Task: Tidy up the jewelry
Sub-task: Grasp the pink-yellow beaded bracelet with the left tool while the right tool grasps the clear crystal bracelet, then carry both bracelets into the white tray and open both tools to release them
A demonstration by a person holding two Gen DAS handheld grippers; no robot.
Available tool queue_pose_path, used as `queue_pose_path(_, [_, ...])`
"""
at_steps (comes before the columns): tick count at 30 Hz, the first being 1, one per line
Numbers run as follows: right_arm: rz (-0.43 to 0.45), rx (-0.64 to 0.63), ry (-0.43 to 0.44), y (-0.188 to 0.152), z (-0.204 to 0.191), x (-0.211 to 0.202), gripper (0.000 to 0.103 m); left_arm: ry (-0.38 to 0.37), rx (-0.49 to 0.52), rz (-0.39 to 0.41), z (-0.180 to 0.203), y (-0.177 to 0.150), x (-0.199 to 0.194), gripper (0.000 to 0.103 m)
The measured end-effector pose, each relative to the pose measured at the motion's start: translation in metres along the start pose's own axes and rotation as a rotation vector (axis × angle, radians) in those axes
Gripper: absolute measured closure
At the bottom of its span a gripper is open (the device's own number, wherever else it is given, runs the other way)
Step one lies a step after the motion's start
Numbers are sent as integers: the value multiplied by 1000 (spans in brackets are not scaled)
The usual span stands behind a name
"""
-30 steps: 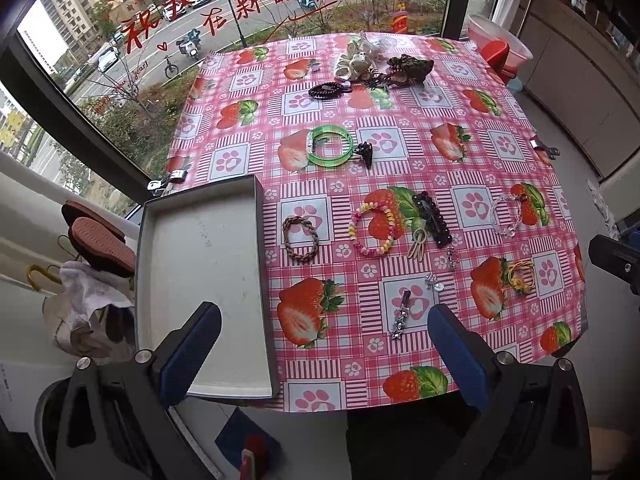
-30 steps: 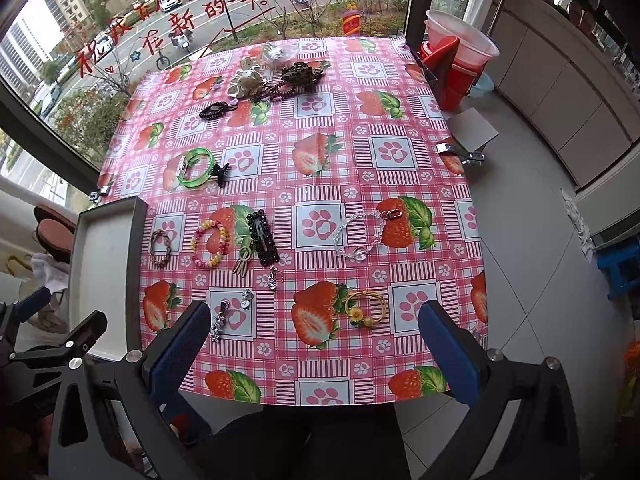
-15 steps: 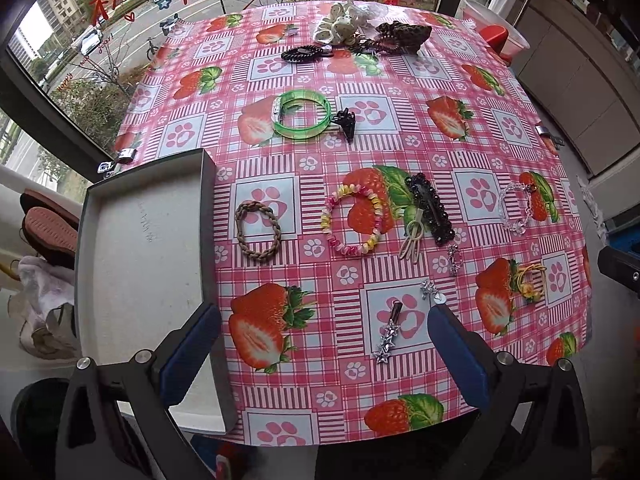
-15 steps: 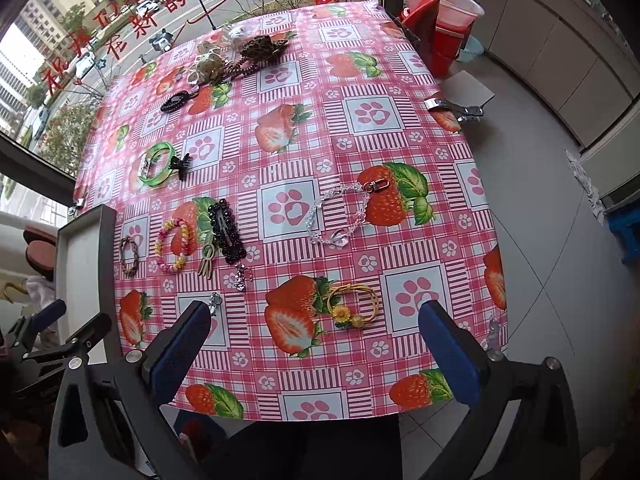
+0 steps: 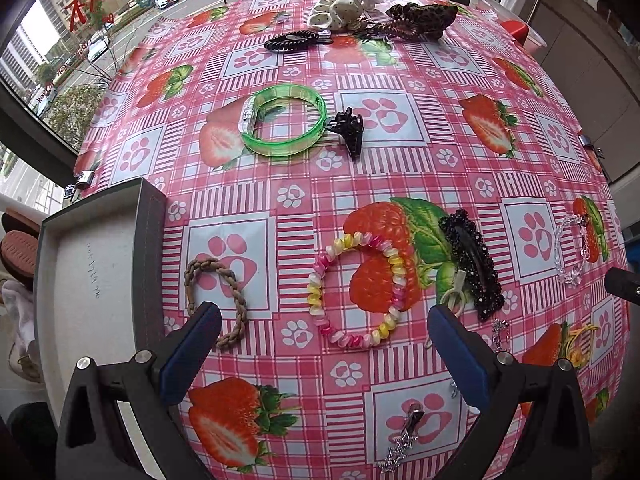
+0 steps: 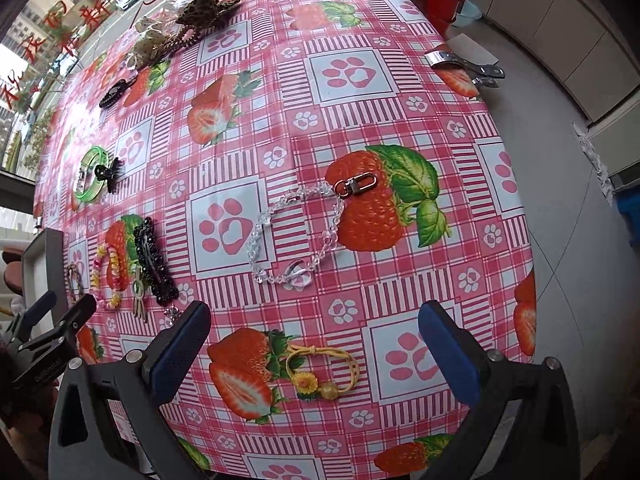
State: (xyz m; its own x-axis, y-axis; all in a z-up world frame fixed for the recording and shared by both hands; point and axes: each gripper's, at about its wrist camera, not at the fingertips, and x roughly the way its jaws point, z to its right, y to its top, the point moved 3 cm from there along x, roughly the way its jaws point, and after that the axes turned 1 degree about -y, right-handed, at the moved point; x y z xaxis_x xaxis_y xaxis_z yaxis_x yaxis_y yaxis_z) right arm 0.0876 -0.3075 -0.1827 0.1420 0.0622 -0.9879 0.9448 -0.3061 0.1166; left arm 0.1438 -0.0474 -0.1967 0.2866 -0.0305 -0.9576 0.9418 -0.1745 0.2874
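Note:
My left gripper [image 5: 324, 354] hangs open over the near edge of the table, just short of a pink-and-yellow coil bracelet [image 5: 358, 290]. A brown braided band [image 5: 218, 300] lies by its left finger, beside the grey tray [image 5: 154, 264]. A black beaded clip [image 5: 472, 264] and a green bangle [image 5: 282, 120] lie farther in. My right gripper [image 6: 314, 350] is open above a yellow cord bracelet with a flower [image 6: 322, 372]. A clear bead chain with a clasp [image 6: 304, 232] lies beyond it.
Scrunchies and hair ties [image 5: 360, 20] are piled at the far edge of the strawberry tablecloth [image 5: 400, 160]. A small black claw clip [image 5: 348, 130] sits by the bangle, a star hairpin [image 5: 402, 444] near the front edge. Metal clamps [image 6: 468, 64] hold the cloth at the right side.
Both grippers have moved forward and lower over the table, so the jewelry looms larger. Both stay open and hold nothing.

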Motion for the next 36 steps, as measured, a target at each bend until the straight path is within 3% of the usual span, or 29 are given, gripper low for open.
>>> queue_pose_path(10, [-4,82,-28,25,2,52,0,-13,-7,-9,7,13,39,0])
queue_pose_path(15, [28,41,-102,33,-16,59,0,-45,-21,-8,6,15,40,0])
queue_pose_path(19, [42,0,-127,34,-32,60,4,-63,7,9,9,16,35,17])
queue_pose_path(22, [61,-32,-127,31,-42,54,19,-79,41,20,17,18,30,43])
queue_pose_path(27, [85,-83,-131,31,-53,42,81,-95,63,21,26,14,23,78])
queue_pose_path(29, [83,-73,-114,32,-49,39,91,-109,51,24,26,12,20,79])
queue_pose_path(36, [102,-30,31,34,-27,26,97,-138,1,53,16,6,0,79])
